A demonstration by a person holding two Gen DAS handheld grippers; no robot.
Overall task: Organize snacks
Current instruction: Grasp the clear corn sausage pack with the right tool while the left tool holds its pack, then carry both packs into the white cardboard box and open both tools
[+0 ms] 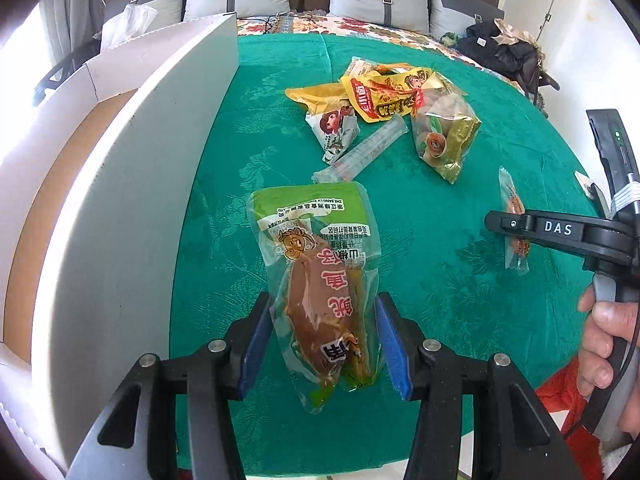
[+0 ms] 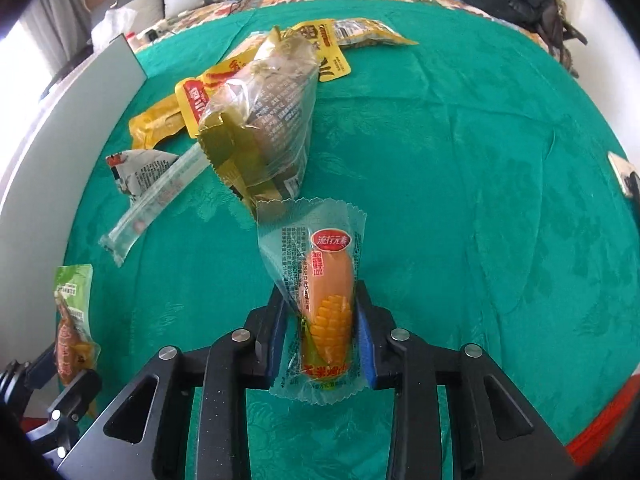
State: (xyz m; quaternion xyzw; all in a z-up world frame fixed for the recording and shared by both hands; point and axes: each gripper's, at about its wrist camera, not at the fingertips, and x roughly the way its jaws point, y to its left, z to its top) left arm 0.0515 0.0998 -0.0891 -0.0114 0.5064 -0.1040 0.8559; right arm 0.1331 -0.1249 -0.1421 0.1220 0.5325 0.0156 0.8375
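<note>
Clamping down on a green-topped fish snack pouch (image 1: 320, 284), the left gripper (image 1: 322, 340) had its blue pads pressed into both sides of the packet's lower half, with the top flopping forward, free. Just to the left of those tongs stood the white cardboard box (image 1: 132, 184), wall close and tall. That was the hazard: a slack pouch could have snagged on the rim and peeled out of the pads if lifted too low. Ahead of the left tongs lay the remaining pile, a clear tube packet (image 1: 360, 148) nearest, yellow packets (image 1: 380, 96) beyond it. Over to the right, the right gripper (image 2: 324, 344) was shut on a corn sausage packet (image 2: 320, 304), pinched across its lower end. Slippery film, narrow bite; a quick swing might have let it slide. Both hands loaded and near each other, they risked colliding on the way to the box.
</note>
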